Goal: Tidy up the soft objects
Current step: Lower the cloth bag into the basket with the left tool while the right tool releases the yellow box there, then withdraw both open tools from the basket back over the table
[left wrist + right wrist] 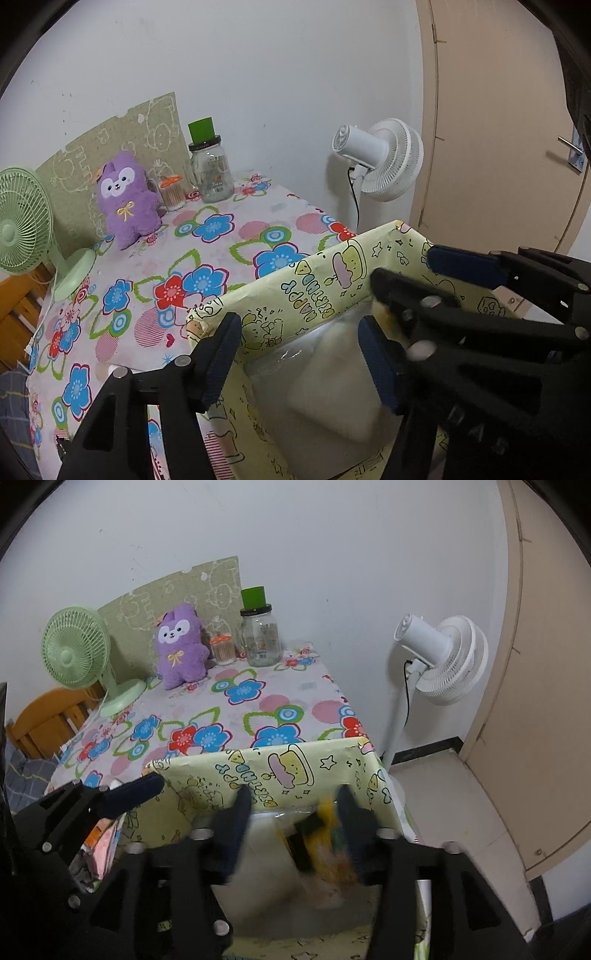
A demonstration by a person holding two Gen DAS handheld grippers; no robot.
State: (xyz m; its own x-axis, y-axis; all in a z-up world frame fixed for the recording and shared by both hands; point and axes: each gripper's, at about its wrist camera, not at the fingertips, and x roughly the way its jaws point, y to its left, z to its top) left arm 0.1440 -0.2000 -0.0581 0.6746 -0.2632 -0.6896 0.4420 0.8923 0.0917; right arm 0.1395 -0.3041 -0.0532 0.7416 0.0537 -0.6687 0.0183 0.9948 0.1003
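A yellow cartoon-print box (325, 291) (295, 771) stands at the near edge of the flowered table. Inside lies a white soft pack in clear plastic (332, 391). My left gripper (299, 354) is open over the box, its fingers apart above the white pack. My right gripper (295, 827) is open inside the box; a blurred yellow-orange soft toy (328, 853) lies between its fingers, apart from the left one. A purple plush (127, 199) (181, 648) sits upright at the back of the table.
A green desk fan (22, 221) (79, 653) stands at the table's back left. A glass jar with a green cap (210, 166) (258, 631) and a small cotton-swab jar (171, 192) stand by the wall. A white floor fan (380, 158) (439, 657) stands right of the table.
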